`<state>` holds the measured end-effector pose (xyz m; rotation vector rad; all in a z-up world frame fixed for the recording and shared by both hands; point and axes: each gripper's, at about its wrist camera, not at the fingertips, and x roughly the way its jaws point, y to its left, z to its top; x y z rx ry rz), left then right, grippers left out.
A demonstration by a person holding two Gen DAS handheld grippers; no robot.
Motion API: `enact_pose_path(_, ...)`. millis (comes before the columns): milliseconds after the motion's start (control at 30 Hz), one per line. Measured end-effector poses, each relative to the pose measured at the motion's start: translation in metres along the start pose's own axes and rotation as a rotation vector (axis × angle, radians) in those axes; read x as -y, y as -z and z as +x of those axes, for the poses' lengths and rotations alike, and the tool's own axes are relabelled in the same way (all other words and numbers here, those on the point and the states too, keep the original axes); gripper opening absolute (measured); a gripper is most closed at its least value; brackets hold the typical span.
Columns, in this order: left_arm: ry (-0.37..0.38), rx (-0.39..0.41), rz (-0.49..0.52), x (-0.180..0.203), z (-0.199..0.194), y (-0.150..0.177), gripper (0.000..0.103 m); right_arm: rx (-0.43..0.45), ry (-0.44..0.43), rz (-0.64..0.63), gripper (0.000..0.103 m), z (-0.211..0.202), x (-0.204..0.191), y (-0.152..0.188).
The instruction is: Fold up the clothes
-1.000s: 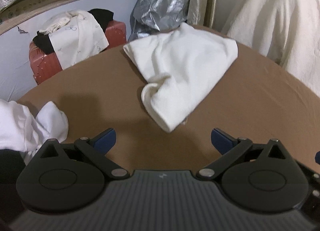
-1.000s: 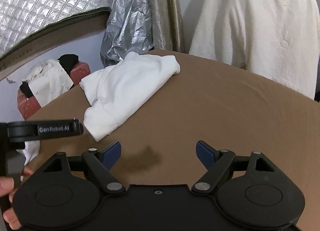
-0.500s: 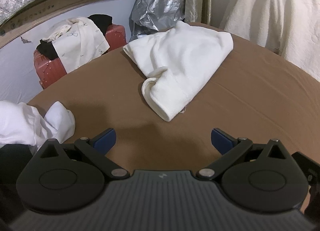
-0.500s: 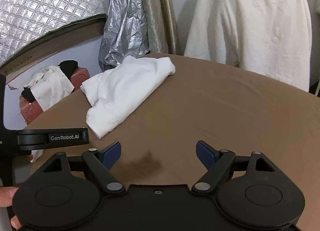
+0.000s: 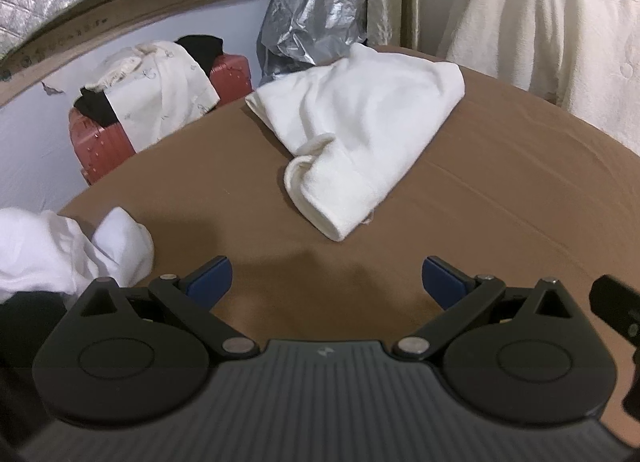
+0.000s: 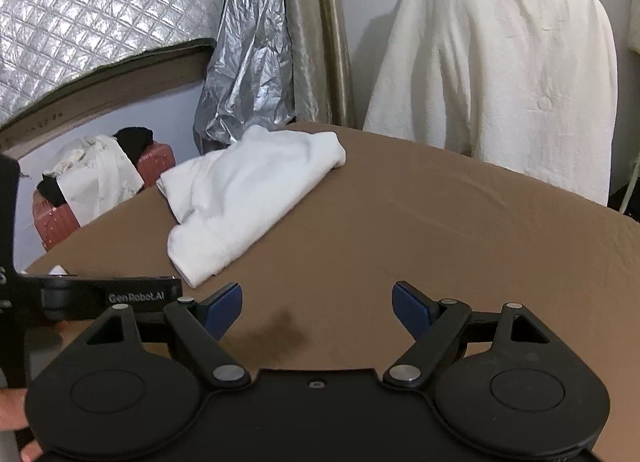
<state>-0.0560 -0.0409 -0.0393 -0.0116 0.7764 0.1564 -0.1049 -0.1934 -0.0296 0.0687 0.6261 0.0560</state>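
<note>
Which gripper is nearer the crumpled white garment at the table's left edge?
Left. The left gripper hangs open right beside the crumpled white garment; the right gripper, also open, sits farther right over bare brown table.

Our two handheld grippers: black frames, blue pads

We are seeing the left gripper (image 5: 327, 276) filling the bottom of its frame with a grey ribbed housing, two round black discs, black linkage arms on silver pivot screws and blue fingertips (image 5: 212, 274). The right gripper (image 6: 317, 302) is showing the same parts on a smooth black housing. At lower left of the right view, a black bar is reading "GenRobot.AI".
</note>
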Motion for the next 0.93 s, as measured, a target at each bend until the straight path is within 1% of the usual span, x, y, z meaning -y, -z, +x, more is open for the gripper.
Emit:
enact_pose_path(133,0.004,0.008,0.001,-0.003,0.0,-0.001,0.103,-0.008,0.002,0.012,0.086,-0.002,-0.003,0.004)
enact_pose_path(233,-0.014,0.018,0.011,-0.003,-0.001,-0.001,0.103,-0.019,0.01,0.042,0.086,-0.003,-0.002,0.008)
enact_pose_path(300,-0.008,0.022,0.01,-0.004,-0.002,-0.002,0.103,-0.024,0.007,0.072,0.086,-0.003,0.0,0.01)
enact_pose_path(400,-0.001,0.021,0.005,-0.005,-0.002,-0.002,0.103,-0.027,0.005,0.068,0.086,-0.004,-0.002,0.013)
enact_pose_path(533,0.003,0.022,0.004,-0.005,-0.002,-0.002,0.103,-0.024,-0.031,0.098,0.086,-0.008,0.001,0.016)
enact_pose_path(933,-0.001,0.006,-0.017,-0.005,-0.001,0.0,0.103,0.013,-0.013,0.081,0.086,-0.012,0.001,0.013)
